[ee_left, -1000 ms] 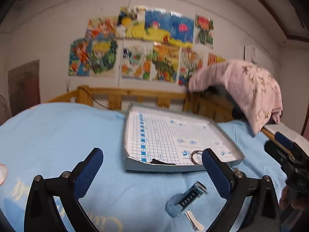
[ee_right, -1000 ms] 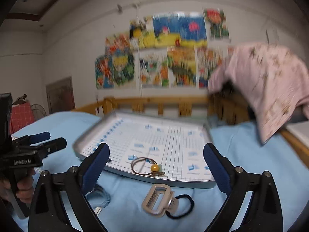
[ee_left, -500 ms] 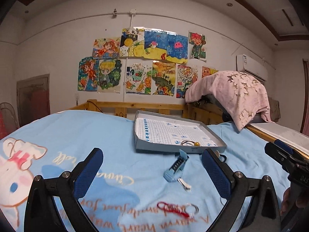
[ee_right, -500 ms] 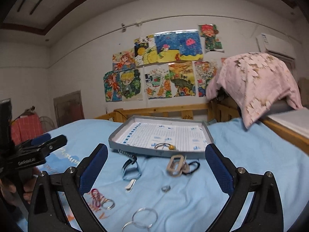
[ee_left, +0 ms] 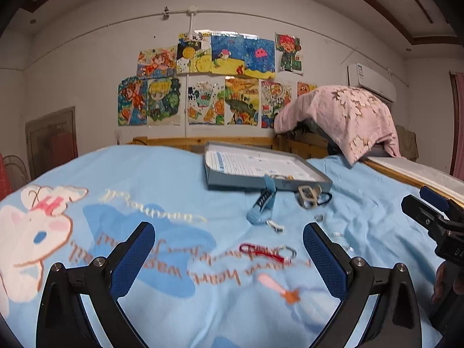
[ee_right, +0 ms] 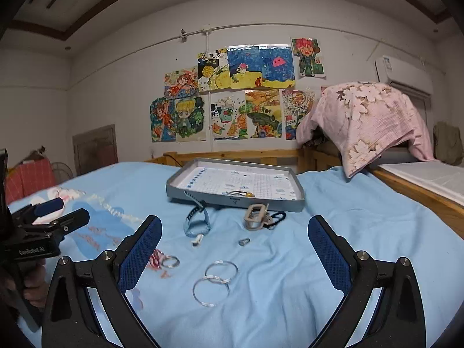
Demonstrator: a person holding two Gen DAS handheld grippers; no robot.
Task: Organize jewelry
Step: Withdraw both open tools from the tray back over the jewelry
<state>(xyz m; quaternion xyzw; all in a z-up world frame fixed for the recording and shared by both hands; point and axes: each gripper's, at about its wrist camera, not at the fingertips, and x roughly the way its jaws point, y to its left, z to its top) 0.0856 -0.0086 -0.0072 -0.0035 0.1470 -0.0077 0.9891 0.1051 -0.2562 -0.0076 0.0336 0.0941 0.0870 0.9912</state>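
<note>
Jewelry (ee_right: pixel 215 283) lies scattered on blue bedsheet (ee_right: pixel 290 261) before tray (ee_right: pixel 232 201).

bedsheet (ee_right: pixel 333 232): blue cloth, matt, lightly creased
tray (ee_right: pixel 232 201): grey walls, satin look; gridded paper liner
hoops (ee_right: pixel 216 281): thin shiny metal
small ring (ee_right: pixel 244 241): polished metal
strap (ee_right: pixel 197 223): blue woven fabric
buckle (ee_right: pixel 254 217): beige, dull, plastic-looking
claw pads (ee_right: pixel 139 249): blue, textured, rubbery; black matt plastic arms
bed rail (ee_right: pixel 232 155): bare wood
blanket (ee_right: pixel 368 116): pink cloth, matt

Open bedsheet (ee_right: pixel 333 208) before the tray (ee_right: pixel 232 201), scattered trinkets between.
</note>
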